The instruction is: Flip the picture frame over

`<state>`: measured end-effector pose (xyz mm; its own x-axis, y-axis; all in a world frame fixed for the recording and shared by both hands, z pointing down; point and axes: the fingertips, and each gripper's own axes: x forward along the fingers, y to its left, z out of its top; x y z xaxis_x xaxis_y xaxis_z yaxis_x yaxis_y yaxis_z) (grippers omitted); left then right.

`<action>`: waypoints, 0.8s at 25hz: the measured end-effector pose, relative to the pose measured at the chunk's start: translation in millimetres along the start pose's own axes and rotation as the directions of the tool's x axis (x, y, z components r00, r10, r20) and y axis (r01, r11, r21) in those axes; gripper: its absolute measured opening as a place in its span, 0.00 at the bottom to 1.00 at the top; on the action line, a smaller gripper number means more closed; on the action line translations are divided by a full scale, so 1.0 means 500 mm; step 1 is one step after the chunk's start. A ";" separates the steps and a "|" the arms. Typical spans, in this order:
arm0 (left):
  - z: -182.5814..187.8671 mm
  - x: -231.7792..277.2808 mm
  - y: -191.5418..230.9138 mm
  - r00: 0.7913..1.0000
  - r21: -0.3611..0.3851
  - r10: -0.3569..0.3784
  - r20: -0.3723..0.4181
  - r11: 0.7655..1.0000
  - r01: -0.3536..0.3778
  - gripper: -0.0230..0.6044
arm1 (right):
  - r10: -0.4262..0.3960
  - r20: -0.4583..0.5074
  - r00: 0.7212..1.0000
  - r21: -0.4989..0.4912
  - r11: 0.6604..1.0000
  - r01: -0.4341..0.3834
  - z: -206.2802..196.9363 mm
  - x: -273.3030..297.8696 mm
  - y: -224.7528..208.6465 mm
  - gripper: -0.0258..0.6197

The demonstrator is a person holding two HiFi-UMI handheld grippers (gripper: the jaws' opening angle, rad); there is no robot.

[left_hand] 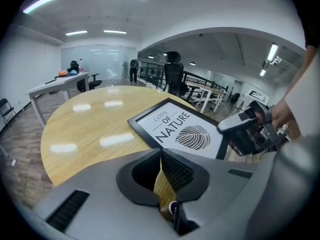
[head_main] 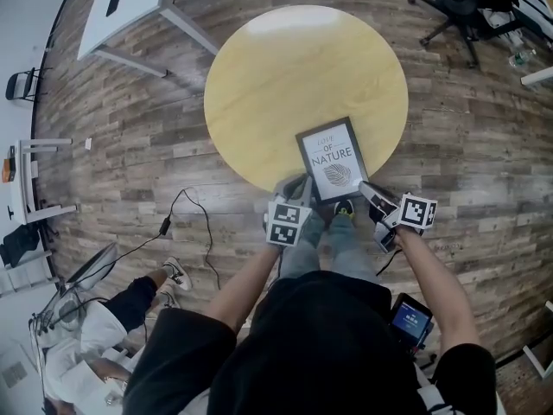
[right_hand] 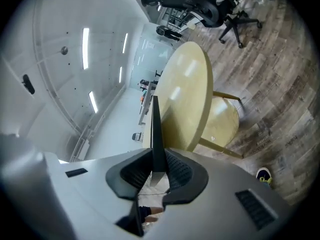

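Head view: the picture frame (head_main: 331, 158) lies face up on the round yellow table (head_main: 285, 76), at the rim nearest the person, with its near end reaching the table's edge. Inside the black frame is a white print (the words "LOVE OF NATURE" over a leaf drawing).

The right gripper (head_main: 367, 188) is at the frame's near right corner. In the right gripper view the frame shows edge-on between the jaws, which are closed onto it from both sides with the ribbed pads against it.

The left gripper (head_main: 298, 187) sits just beside the frame's near left corner; whether it touches the frame I cannot tell. In the left gripper view its jaws are drawn together with nothing between them, and only a sliver of the table shows past them.

A black cable (head_main: 186, 219) trails over the wood-plank floor, and an office chair (head_main: 462, 7) stands well beyond the table.
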<state>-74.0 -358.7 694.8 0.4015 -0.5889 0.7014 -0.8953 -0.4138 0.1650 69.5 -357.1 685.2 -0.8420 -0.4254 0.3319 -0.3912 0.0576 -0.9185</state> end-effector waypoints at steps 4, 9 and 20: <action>0.017 -0.015 0.016 0.999 -0.050 0.043 0.021 0.998 -0.041 0.08 | -0.025 0.052 0.998 -0.085 0.996 0.030 0.032 -0.012 0.027 0.17; 0.057 -0.041 0.030 0.995 -0.059 0.062 0.080 0.997 -0.057 0.08 | -0.078 0.103 0.992 -0.271 0.957 0.104 0.082 -0.018 0.090 0.16; 0.115 -0.098 0.069 0.983 -0.089 0.079 0.165 0.994 -0.065 0.08 | -0.259 0.166 0.952 -0.759 0.583 0.291 0.126 0.032 0.216 0.16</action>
<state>-113.8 -383.9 626.2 0.3561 -0.7264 0.5879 -0.9330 -0.3113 0.1804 37.3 -414.5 577.9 -0.6385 -0.5696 0.5176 -0.7547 0.5954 -0.2756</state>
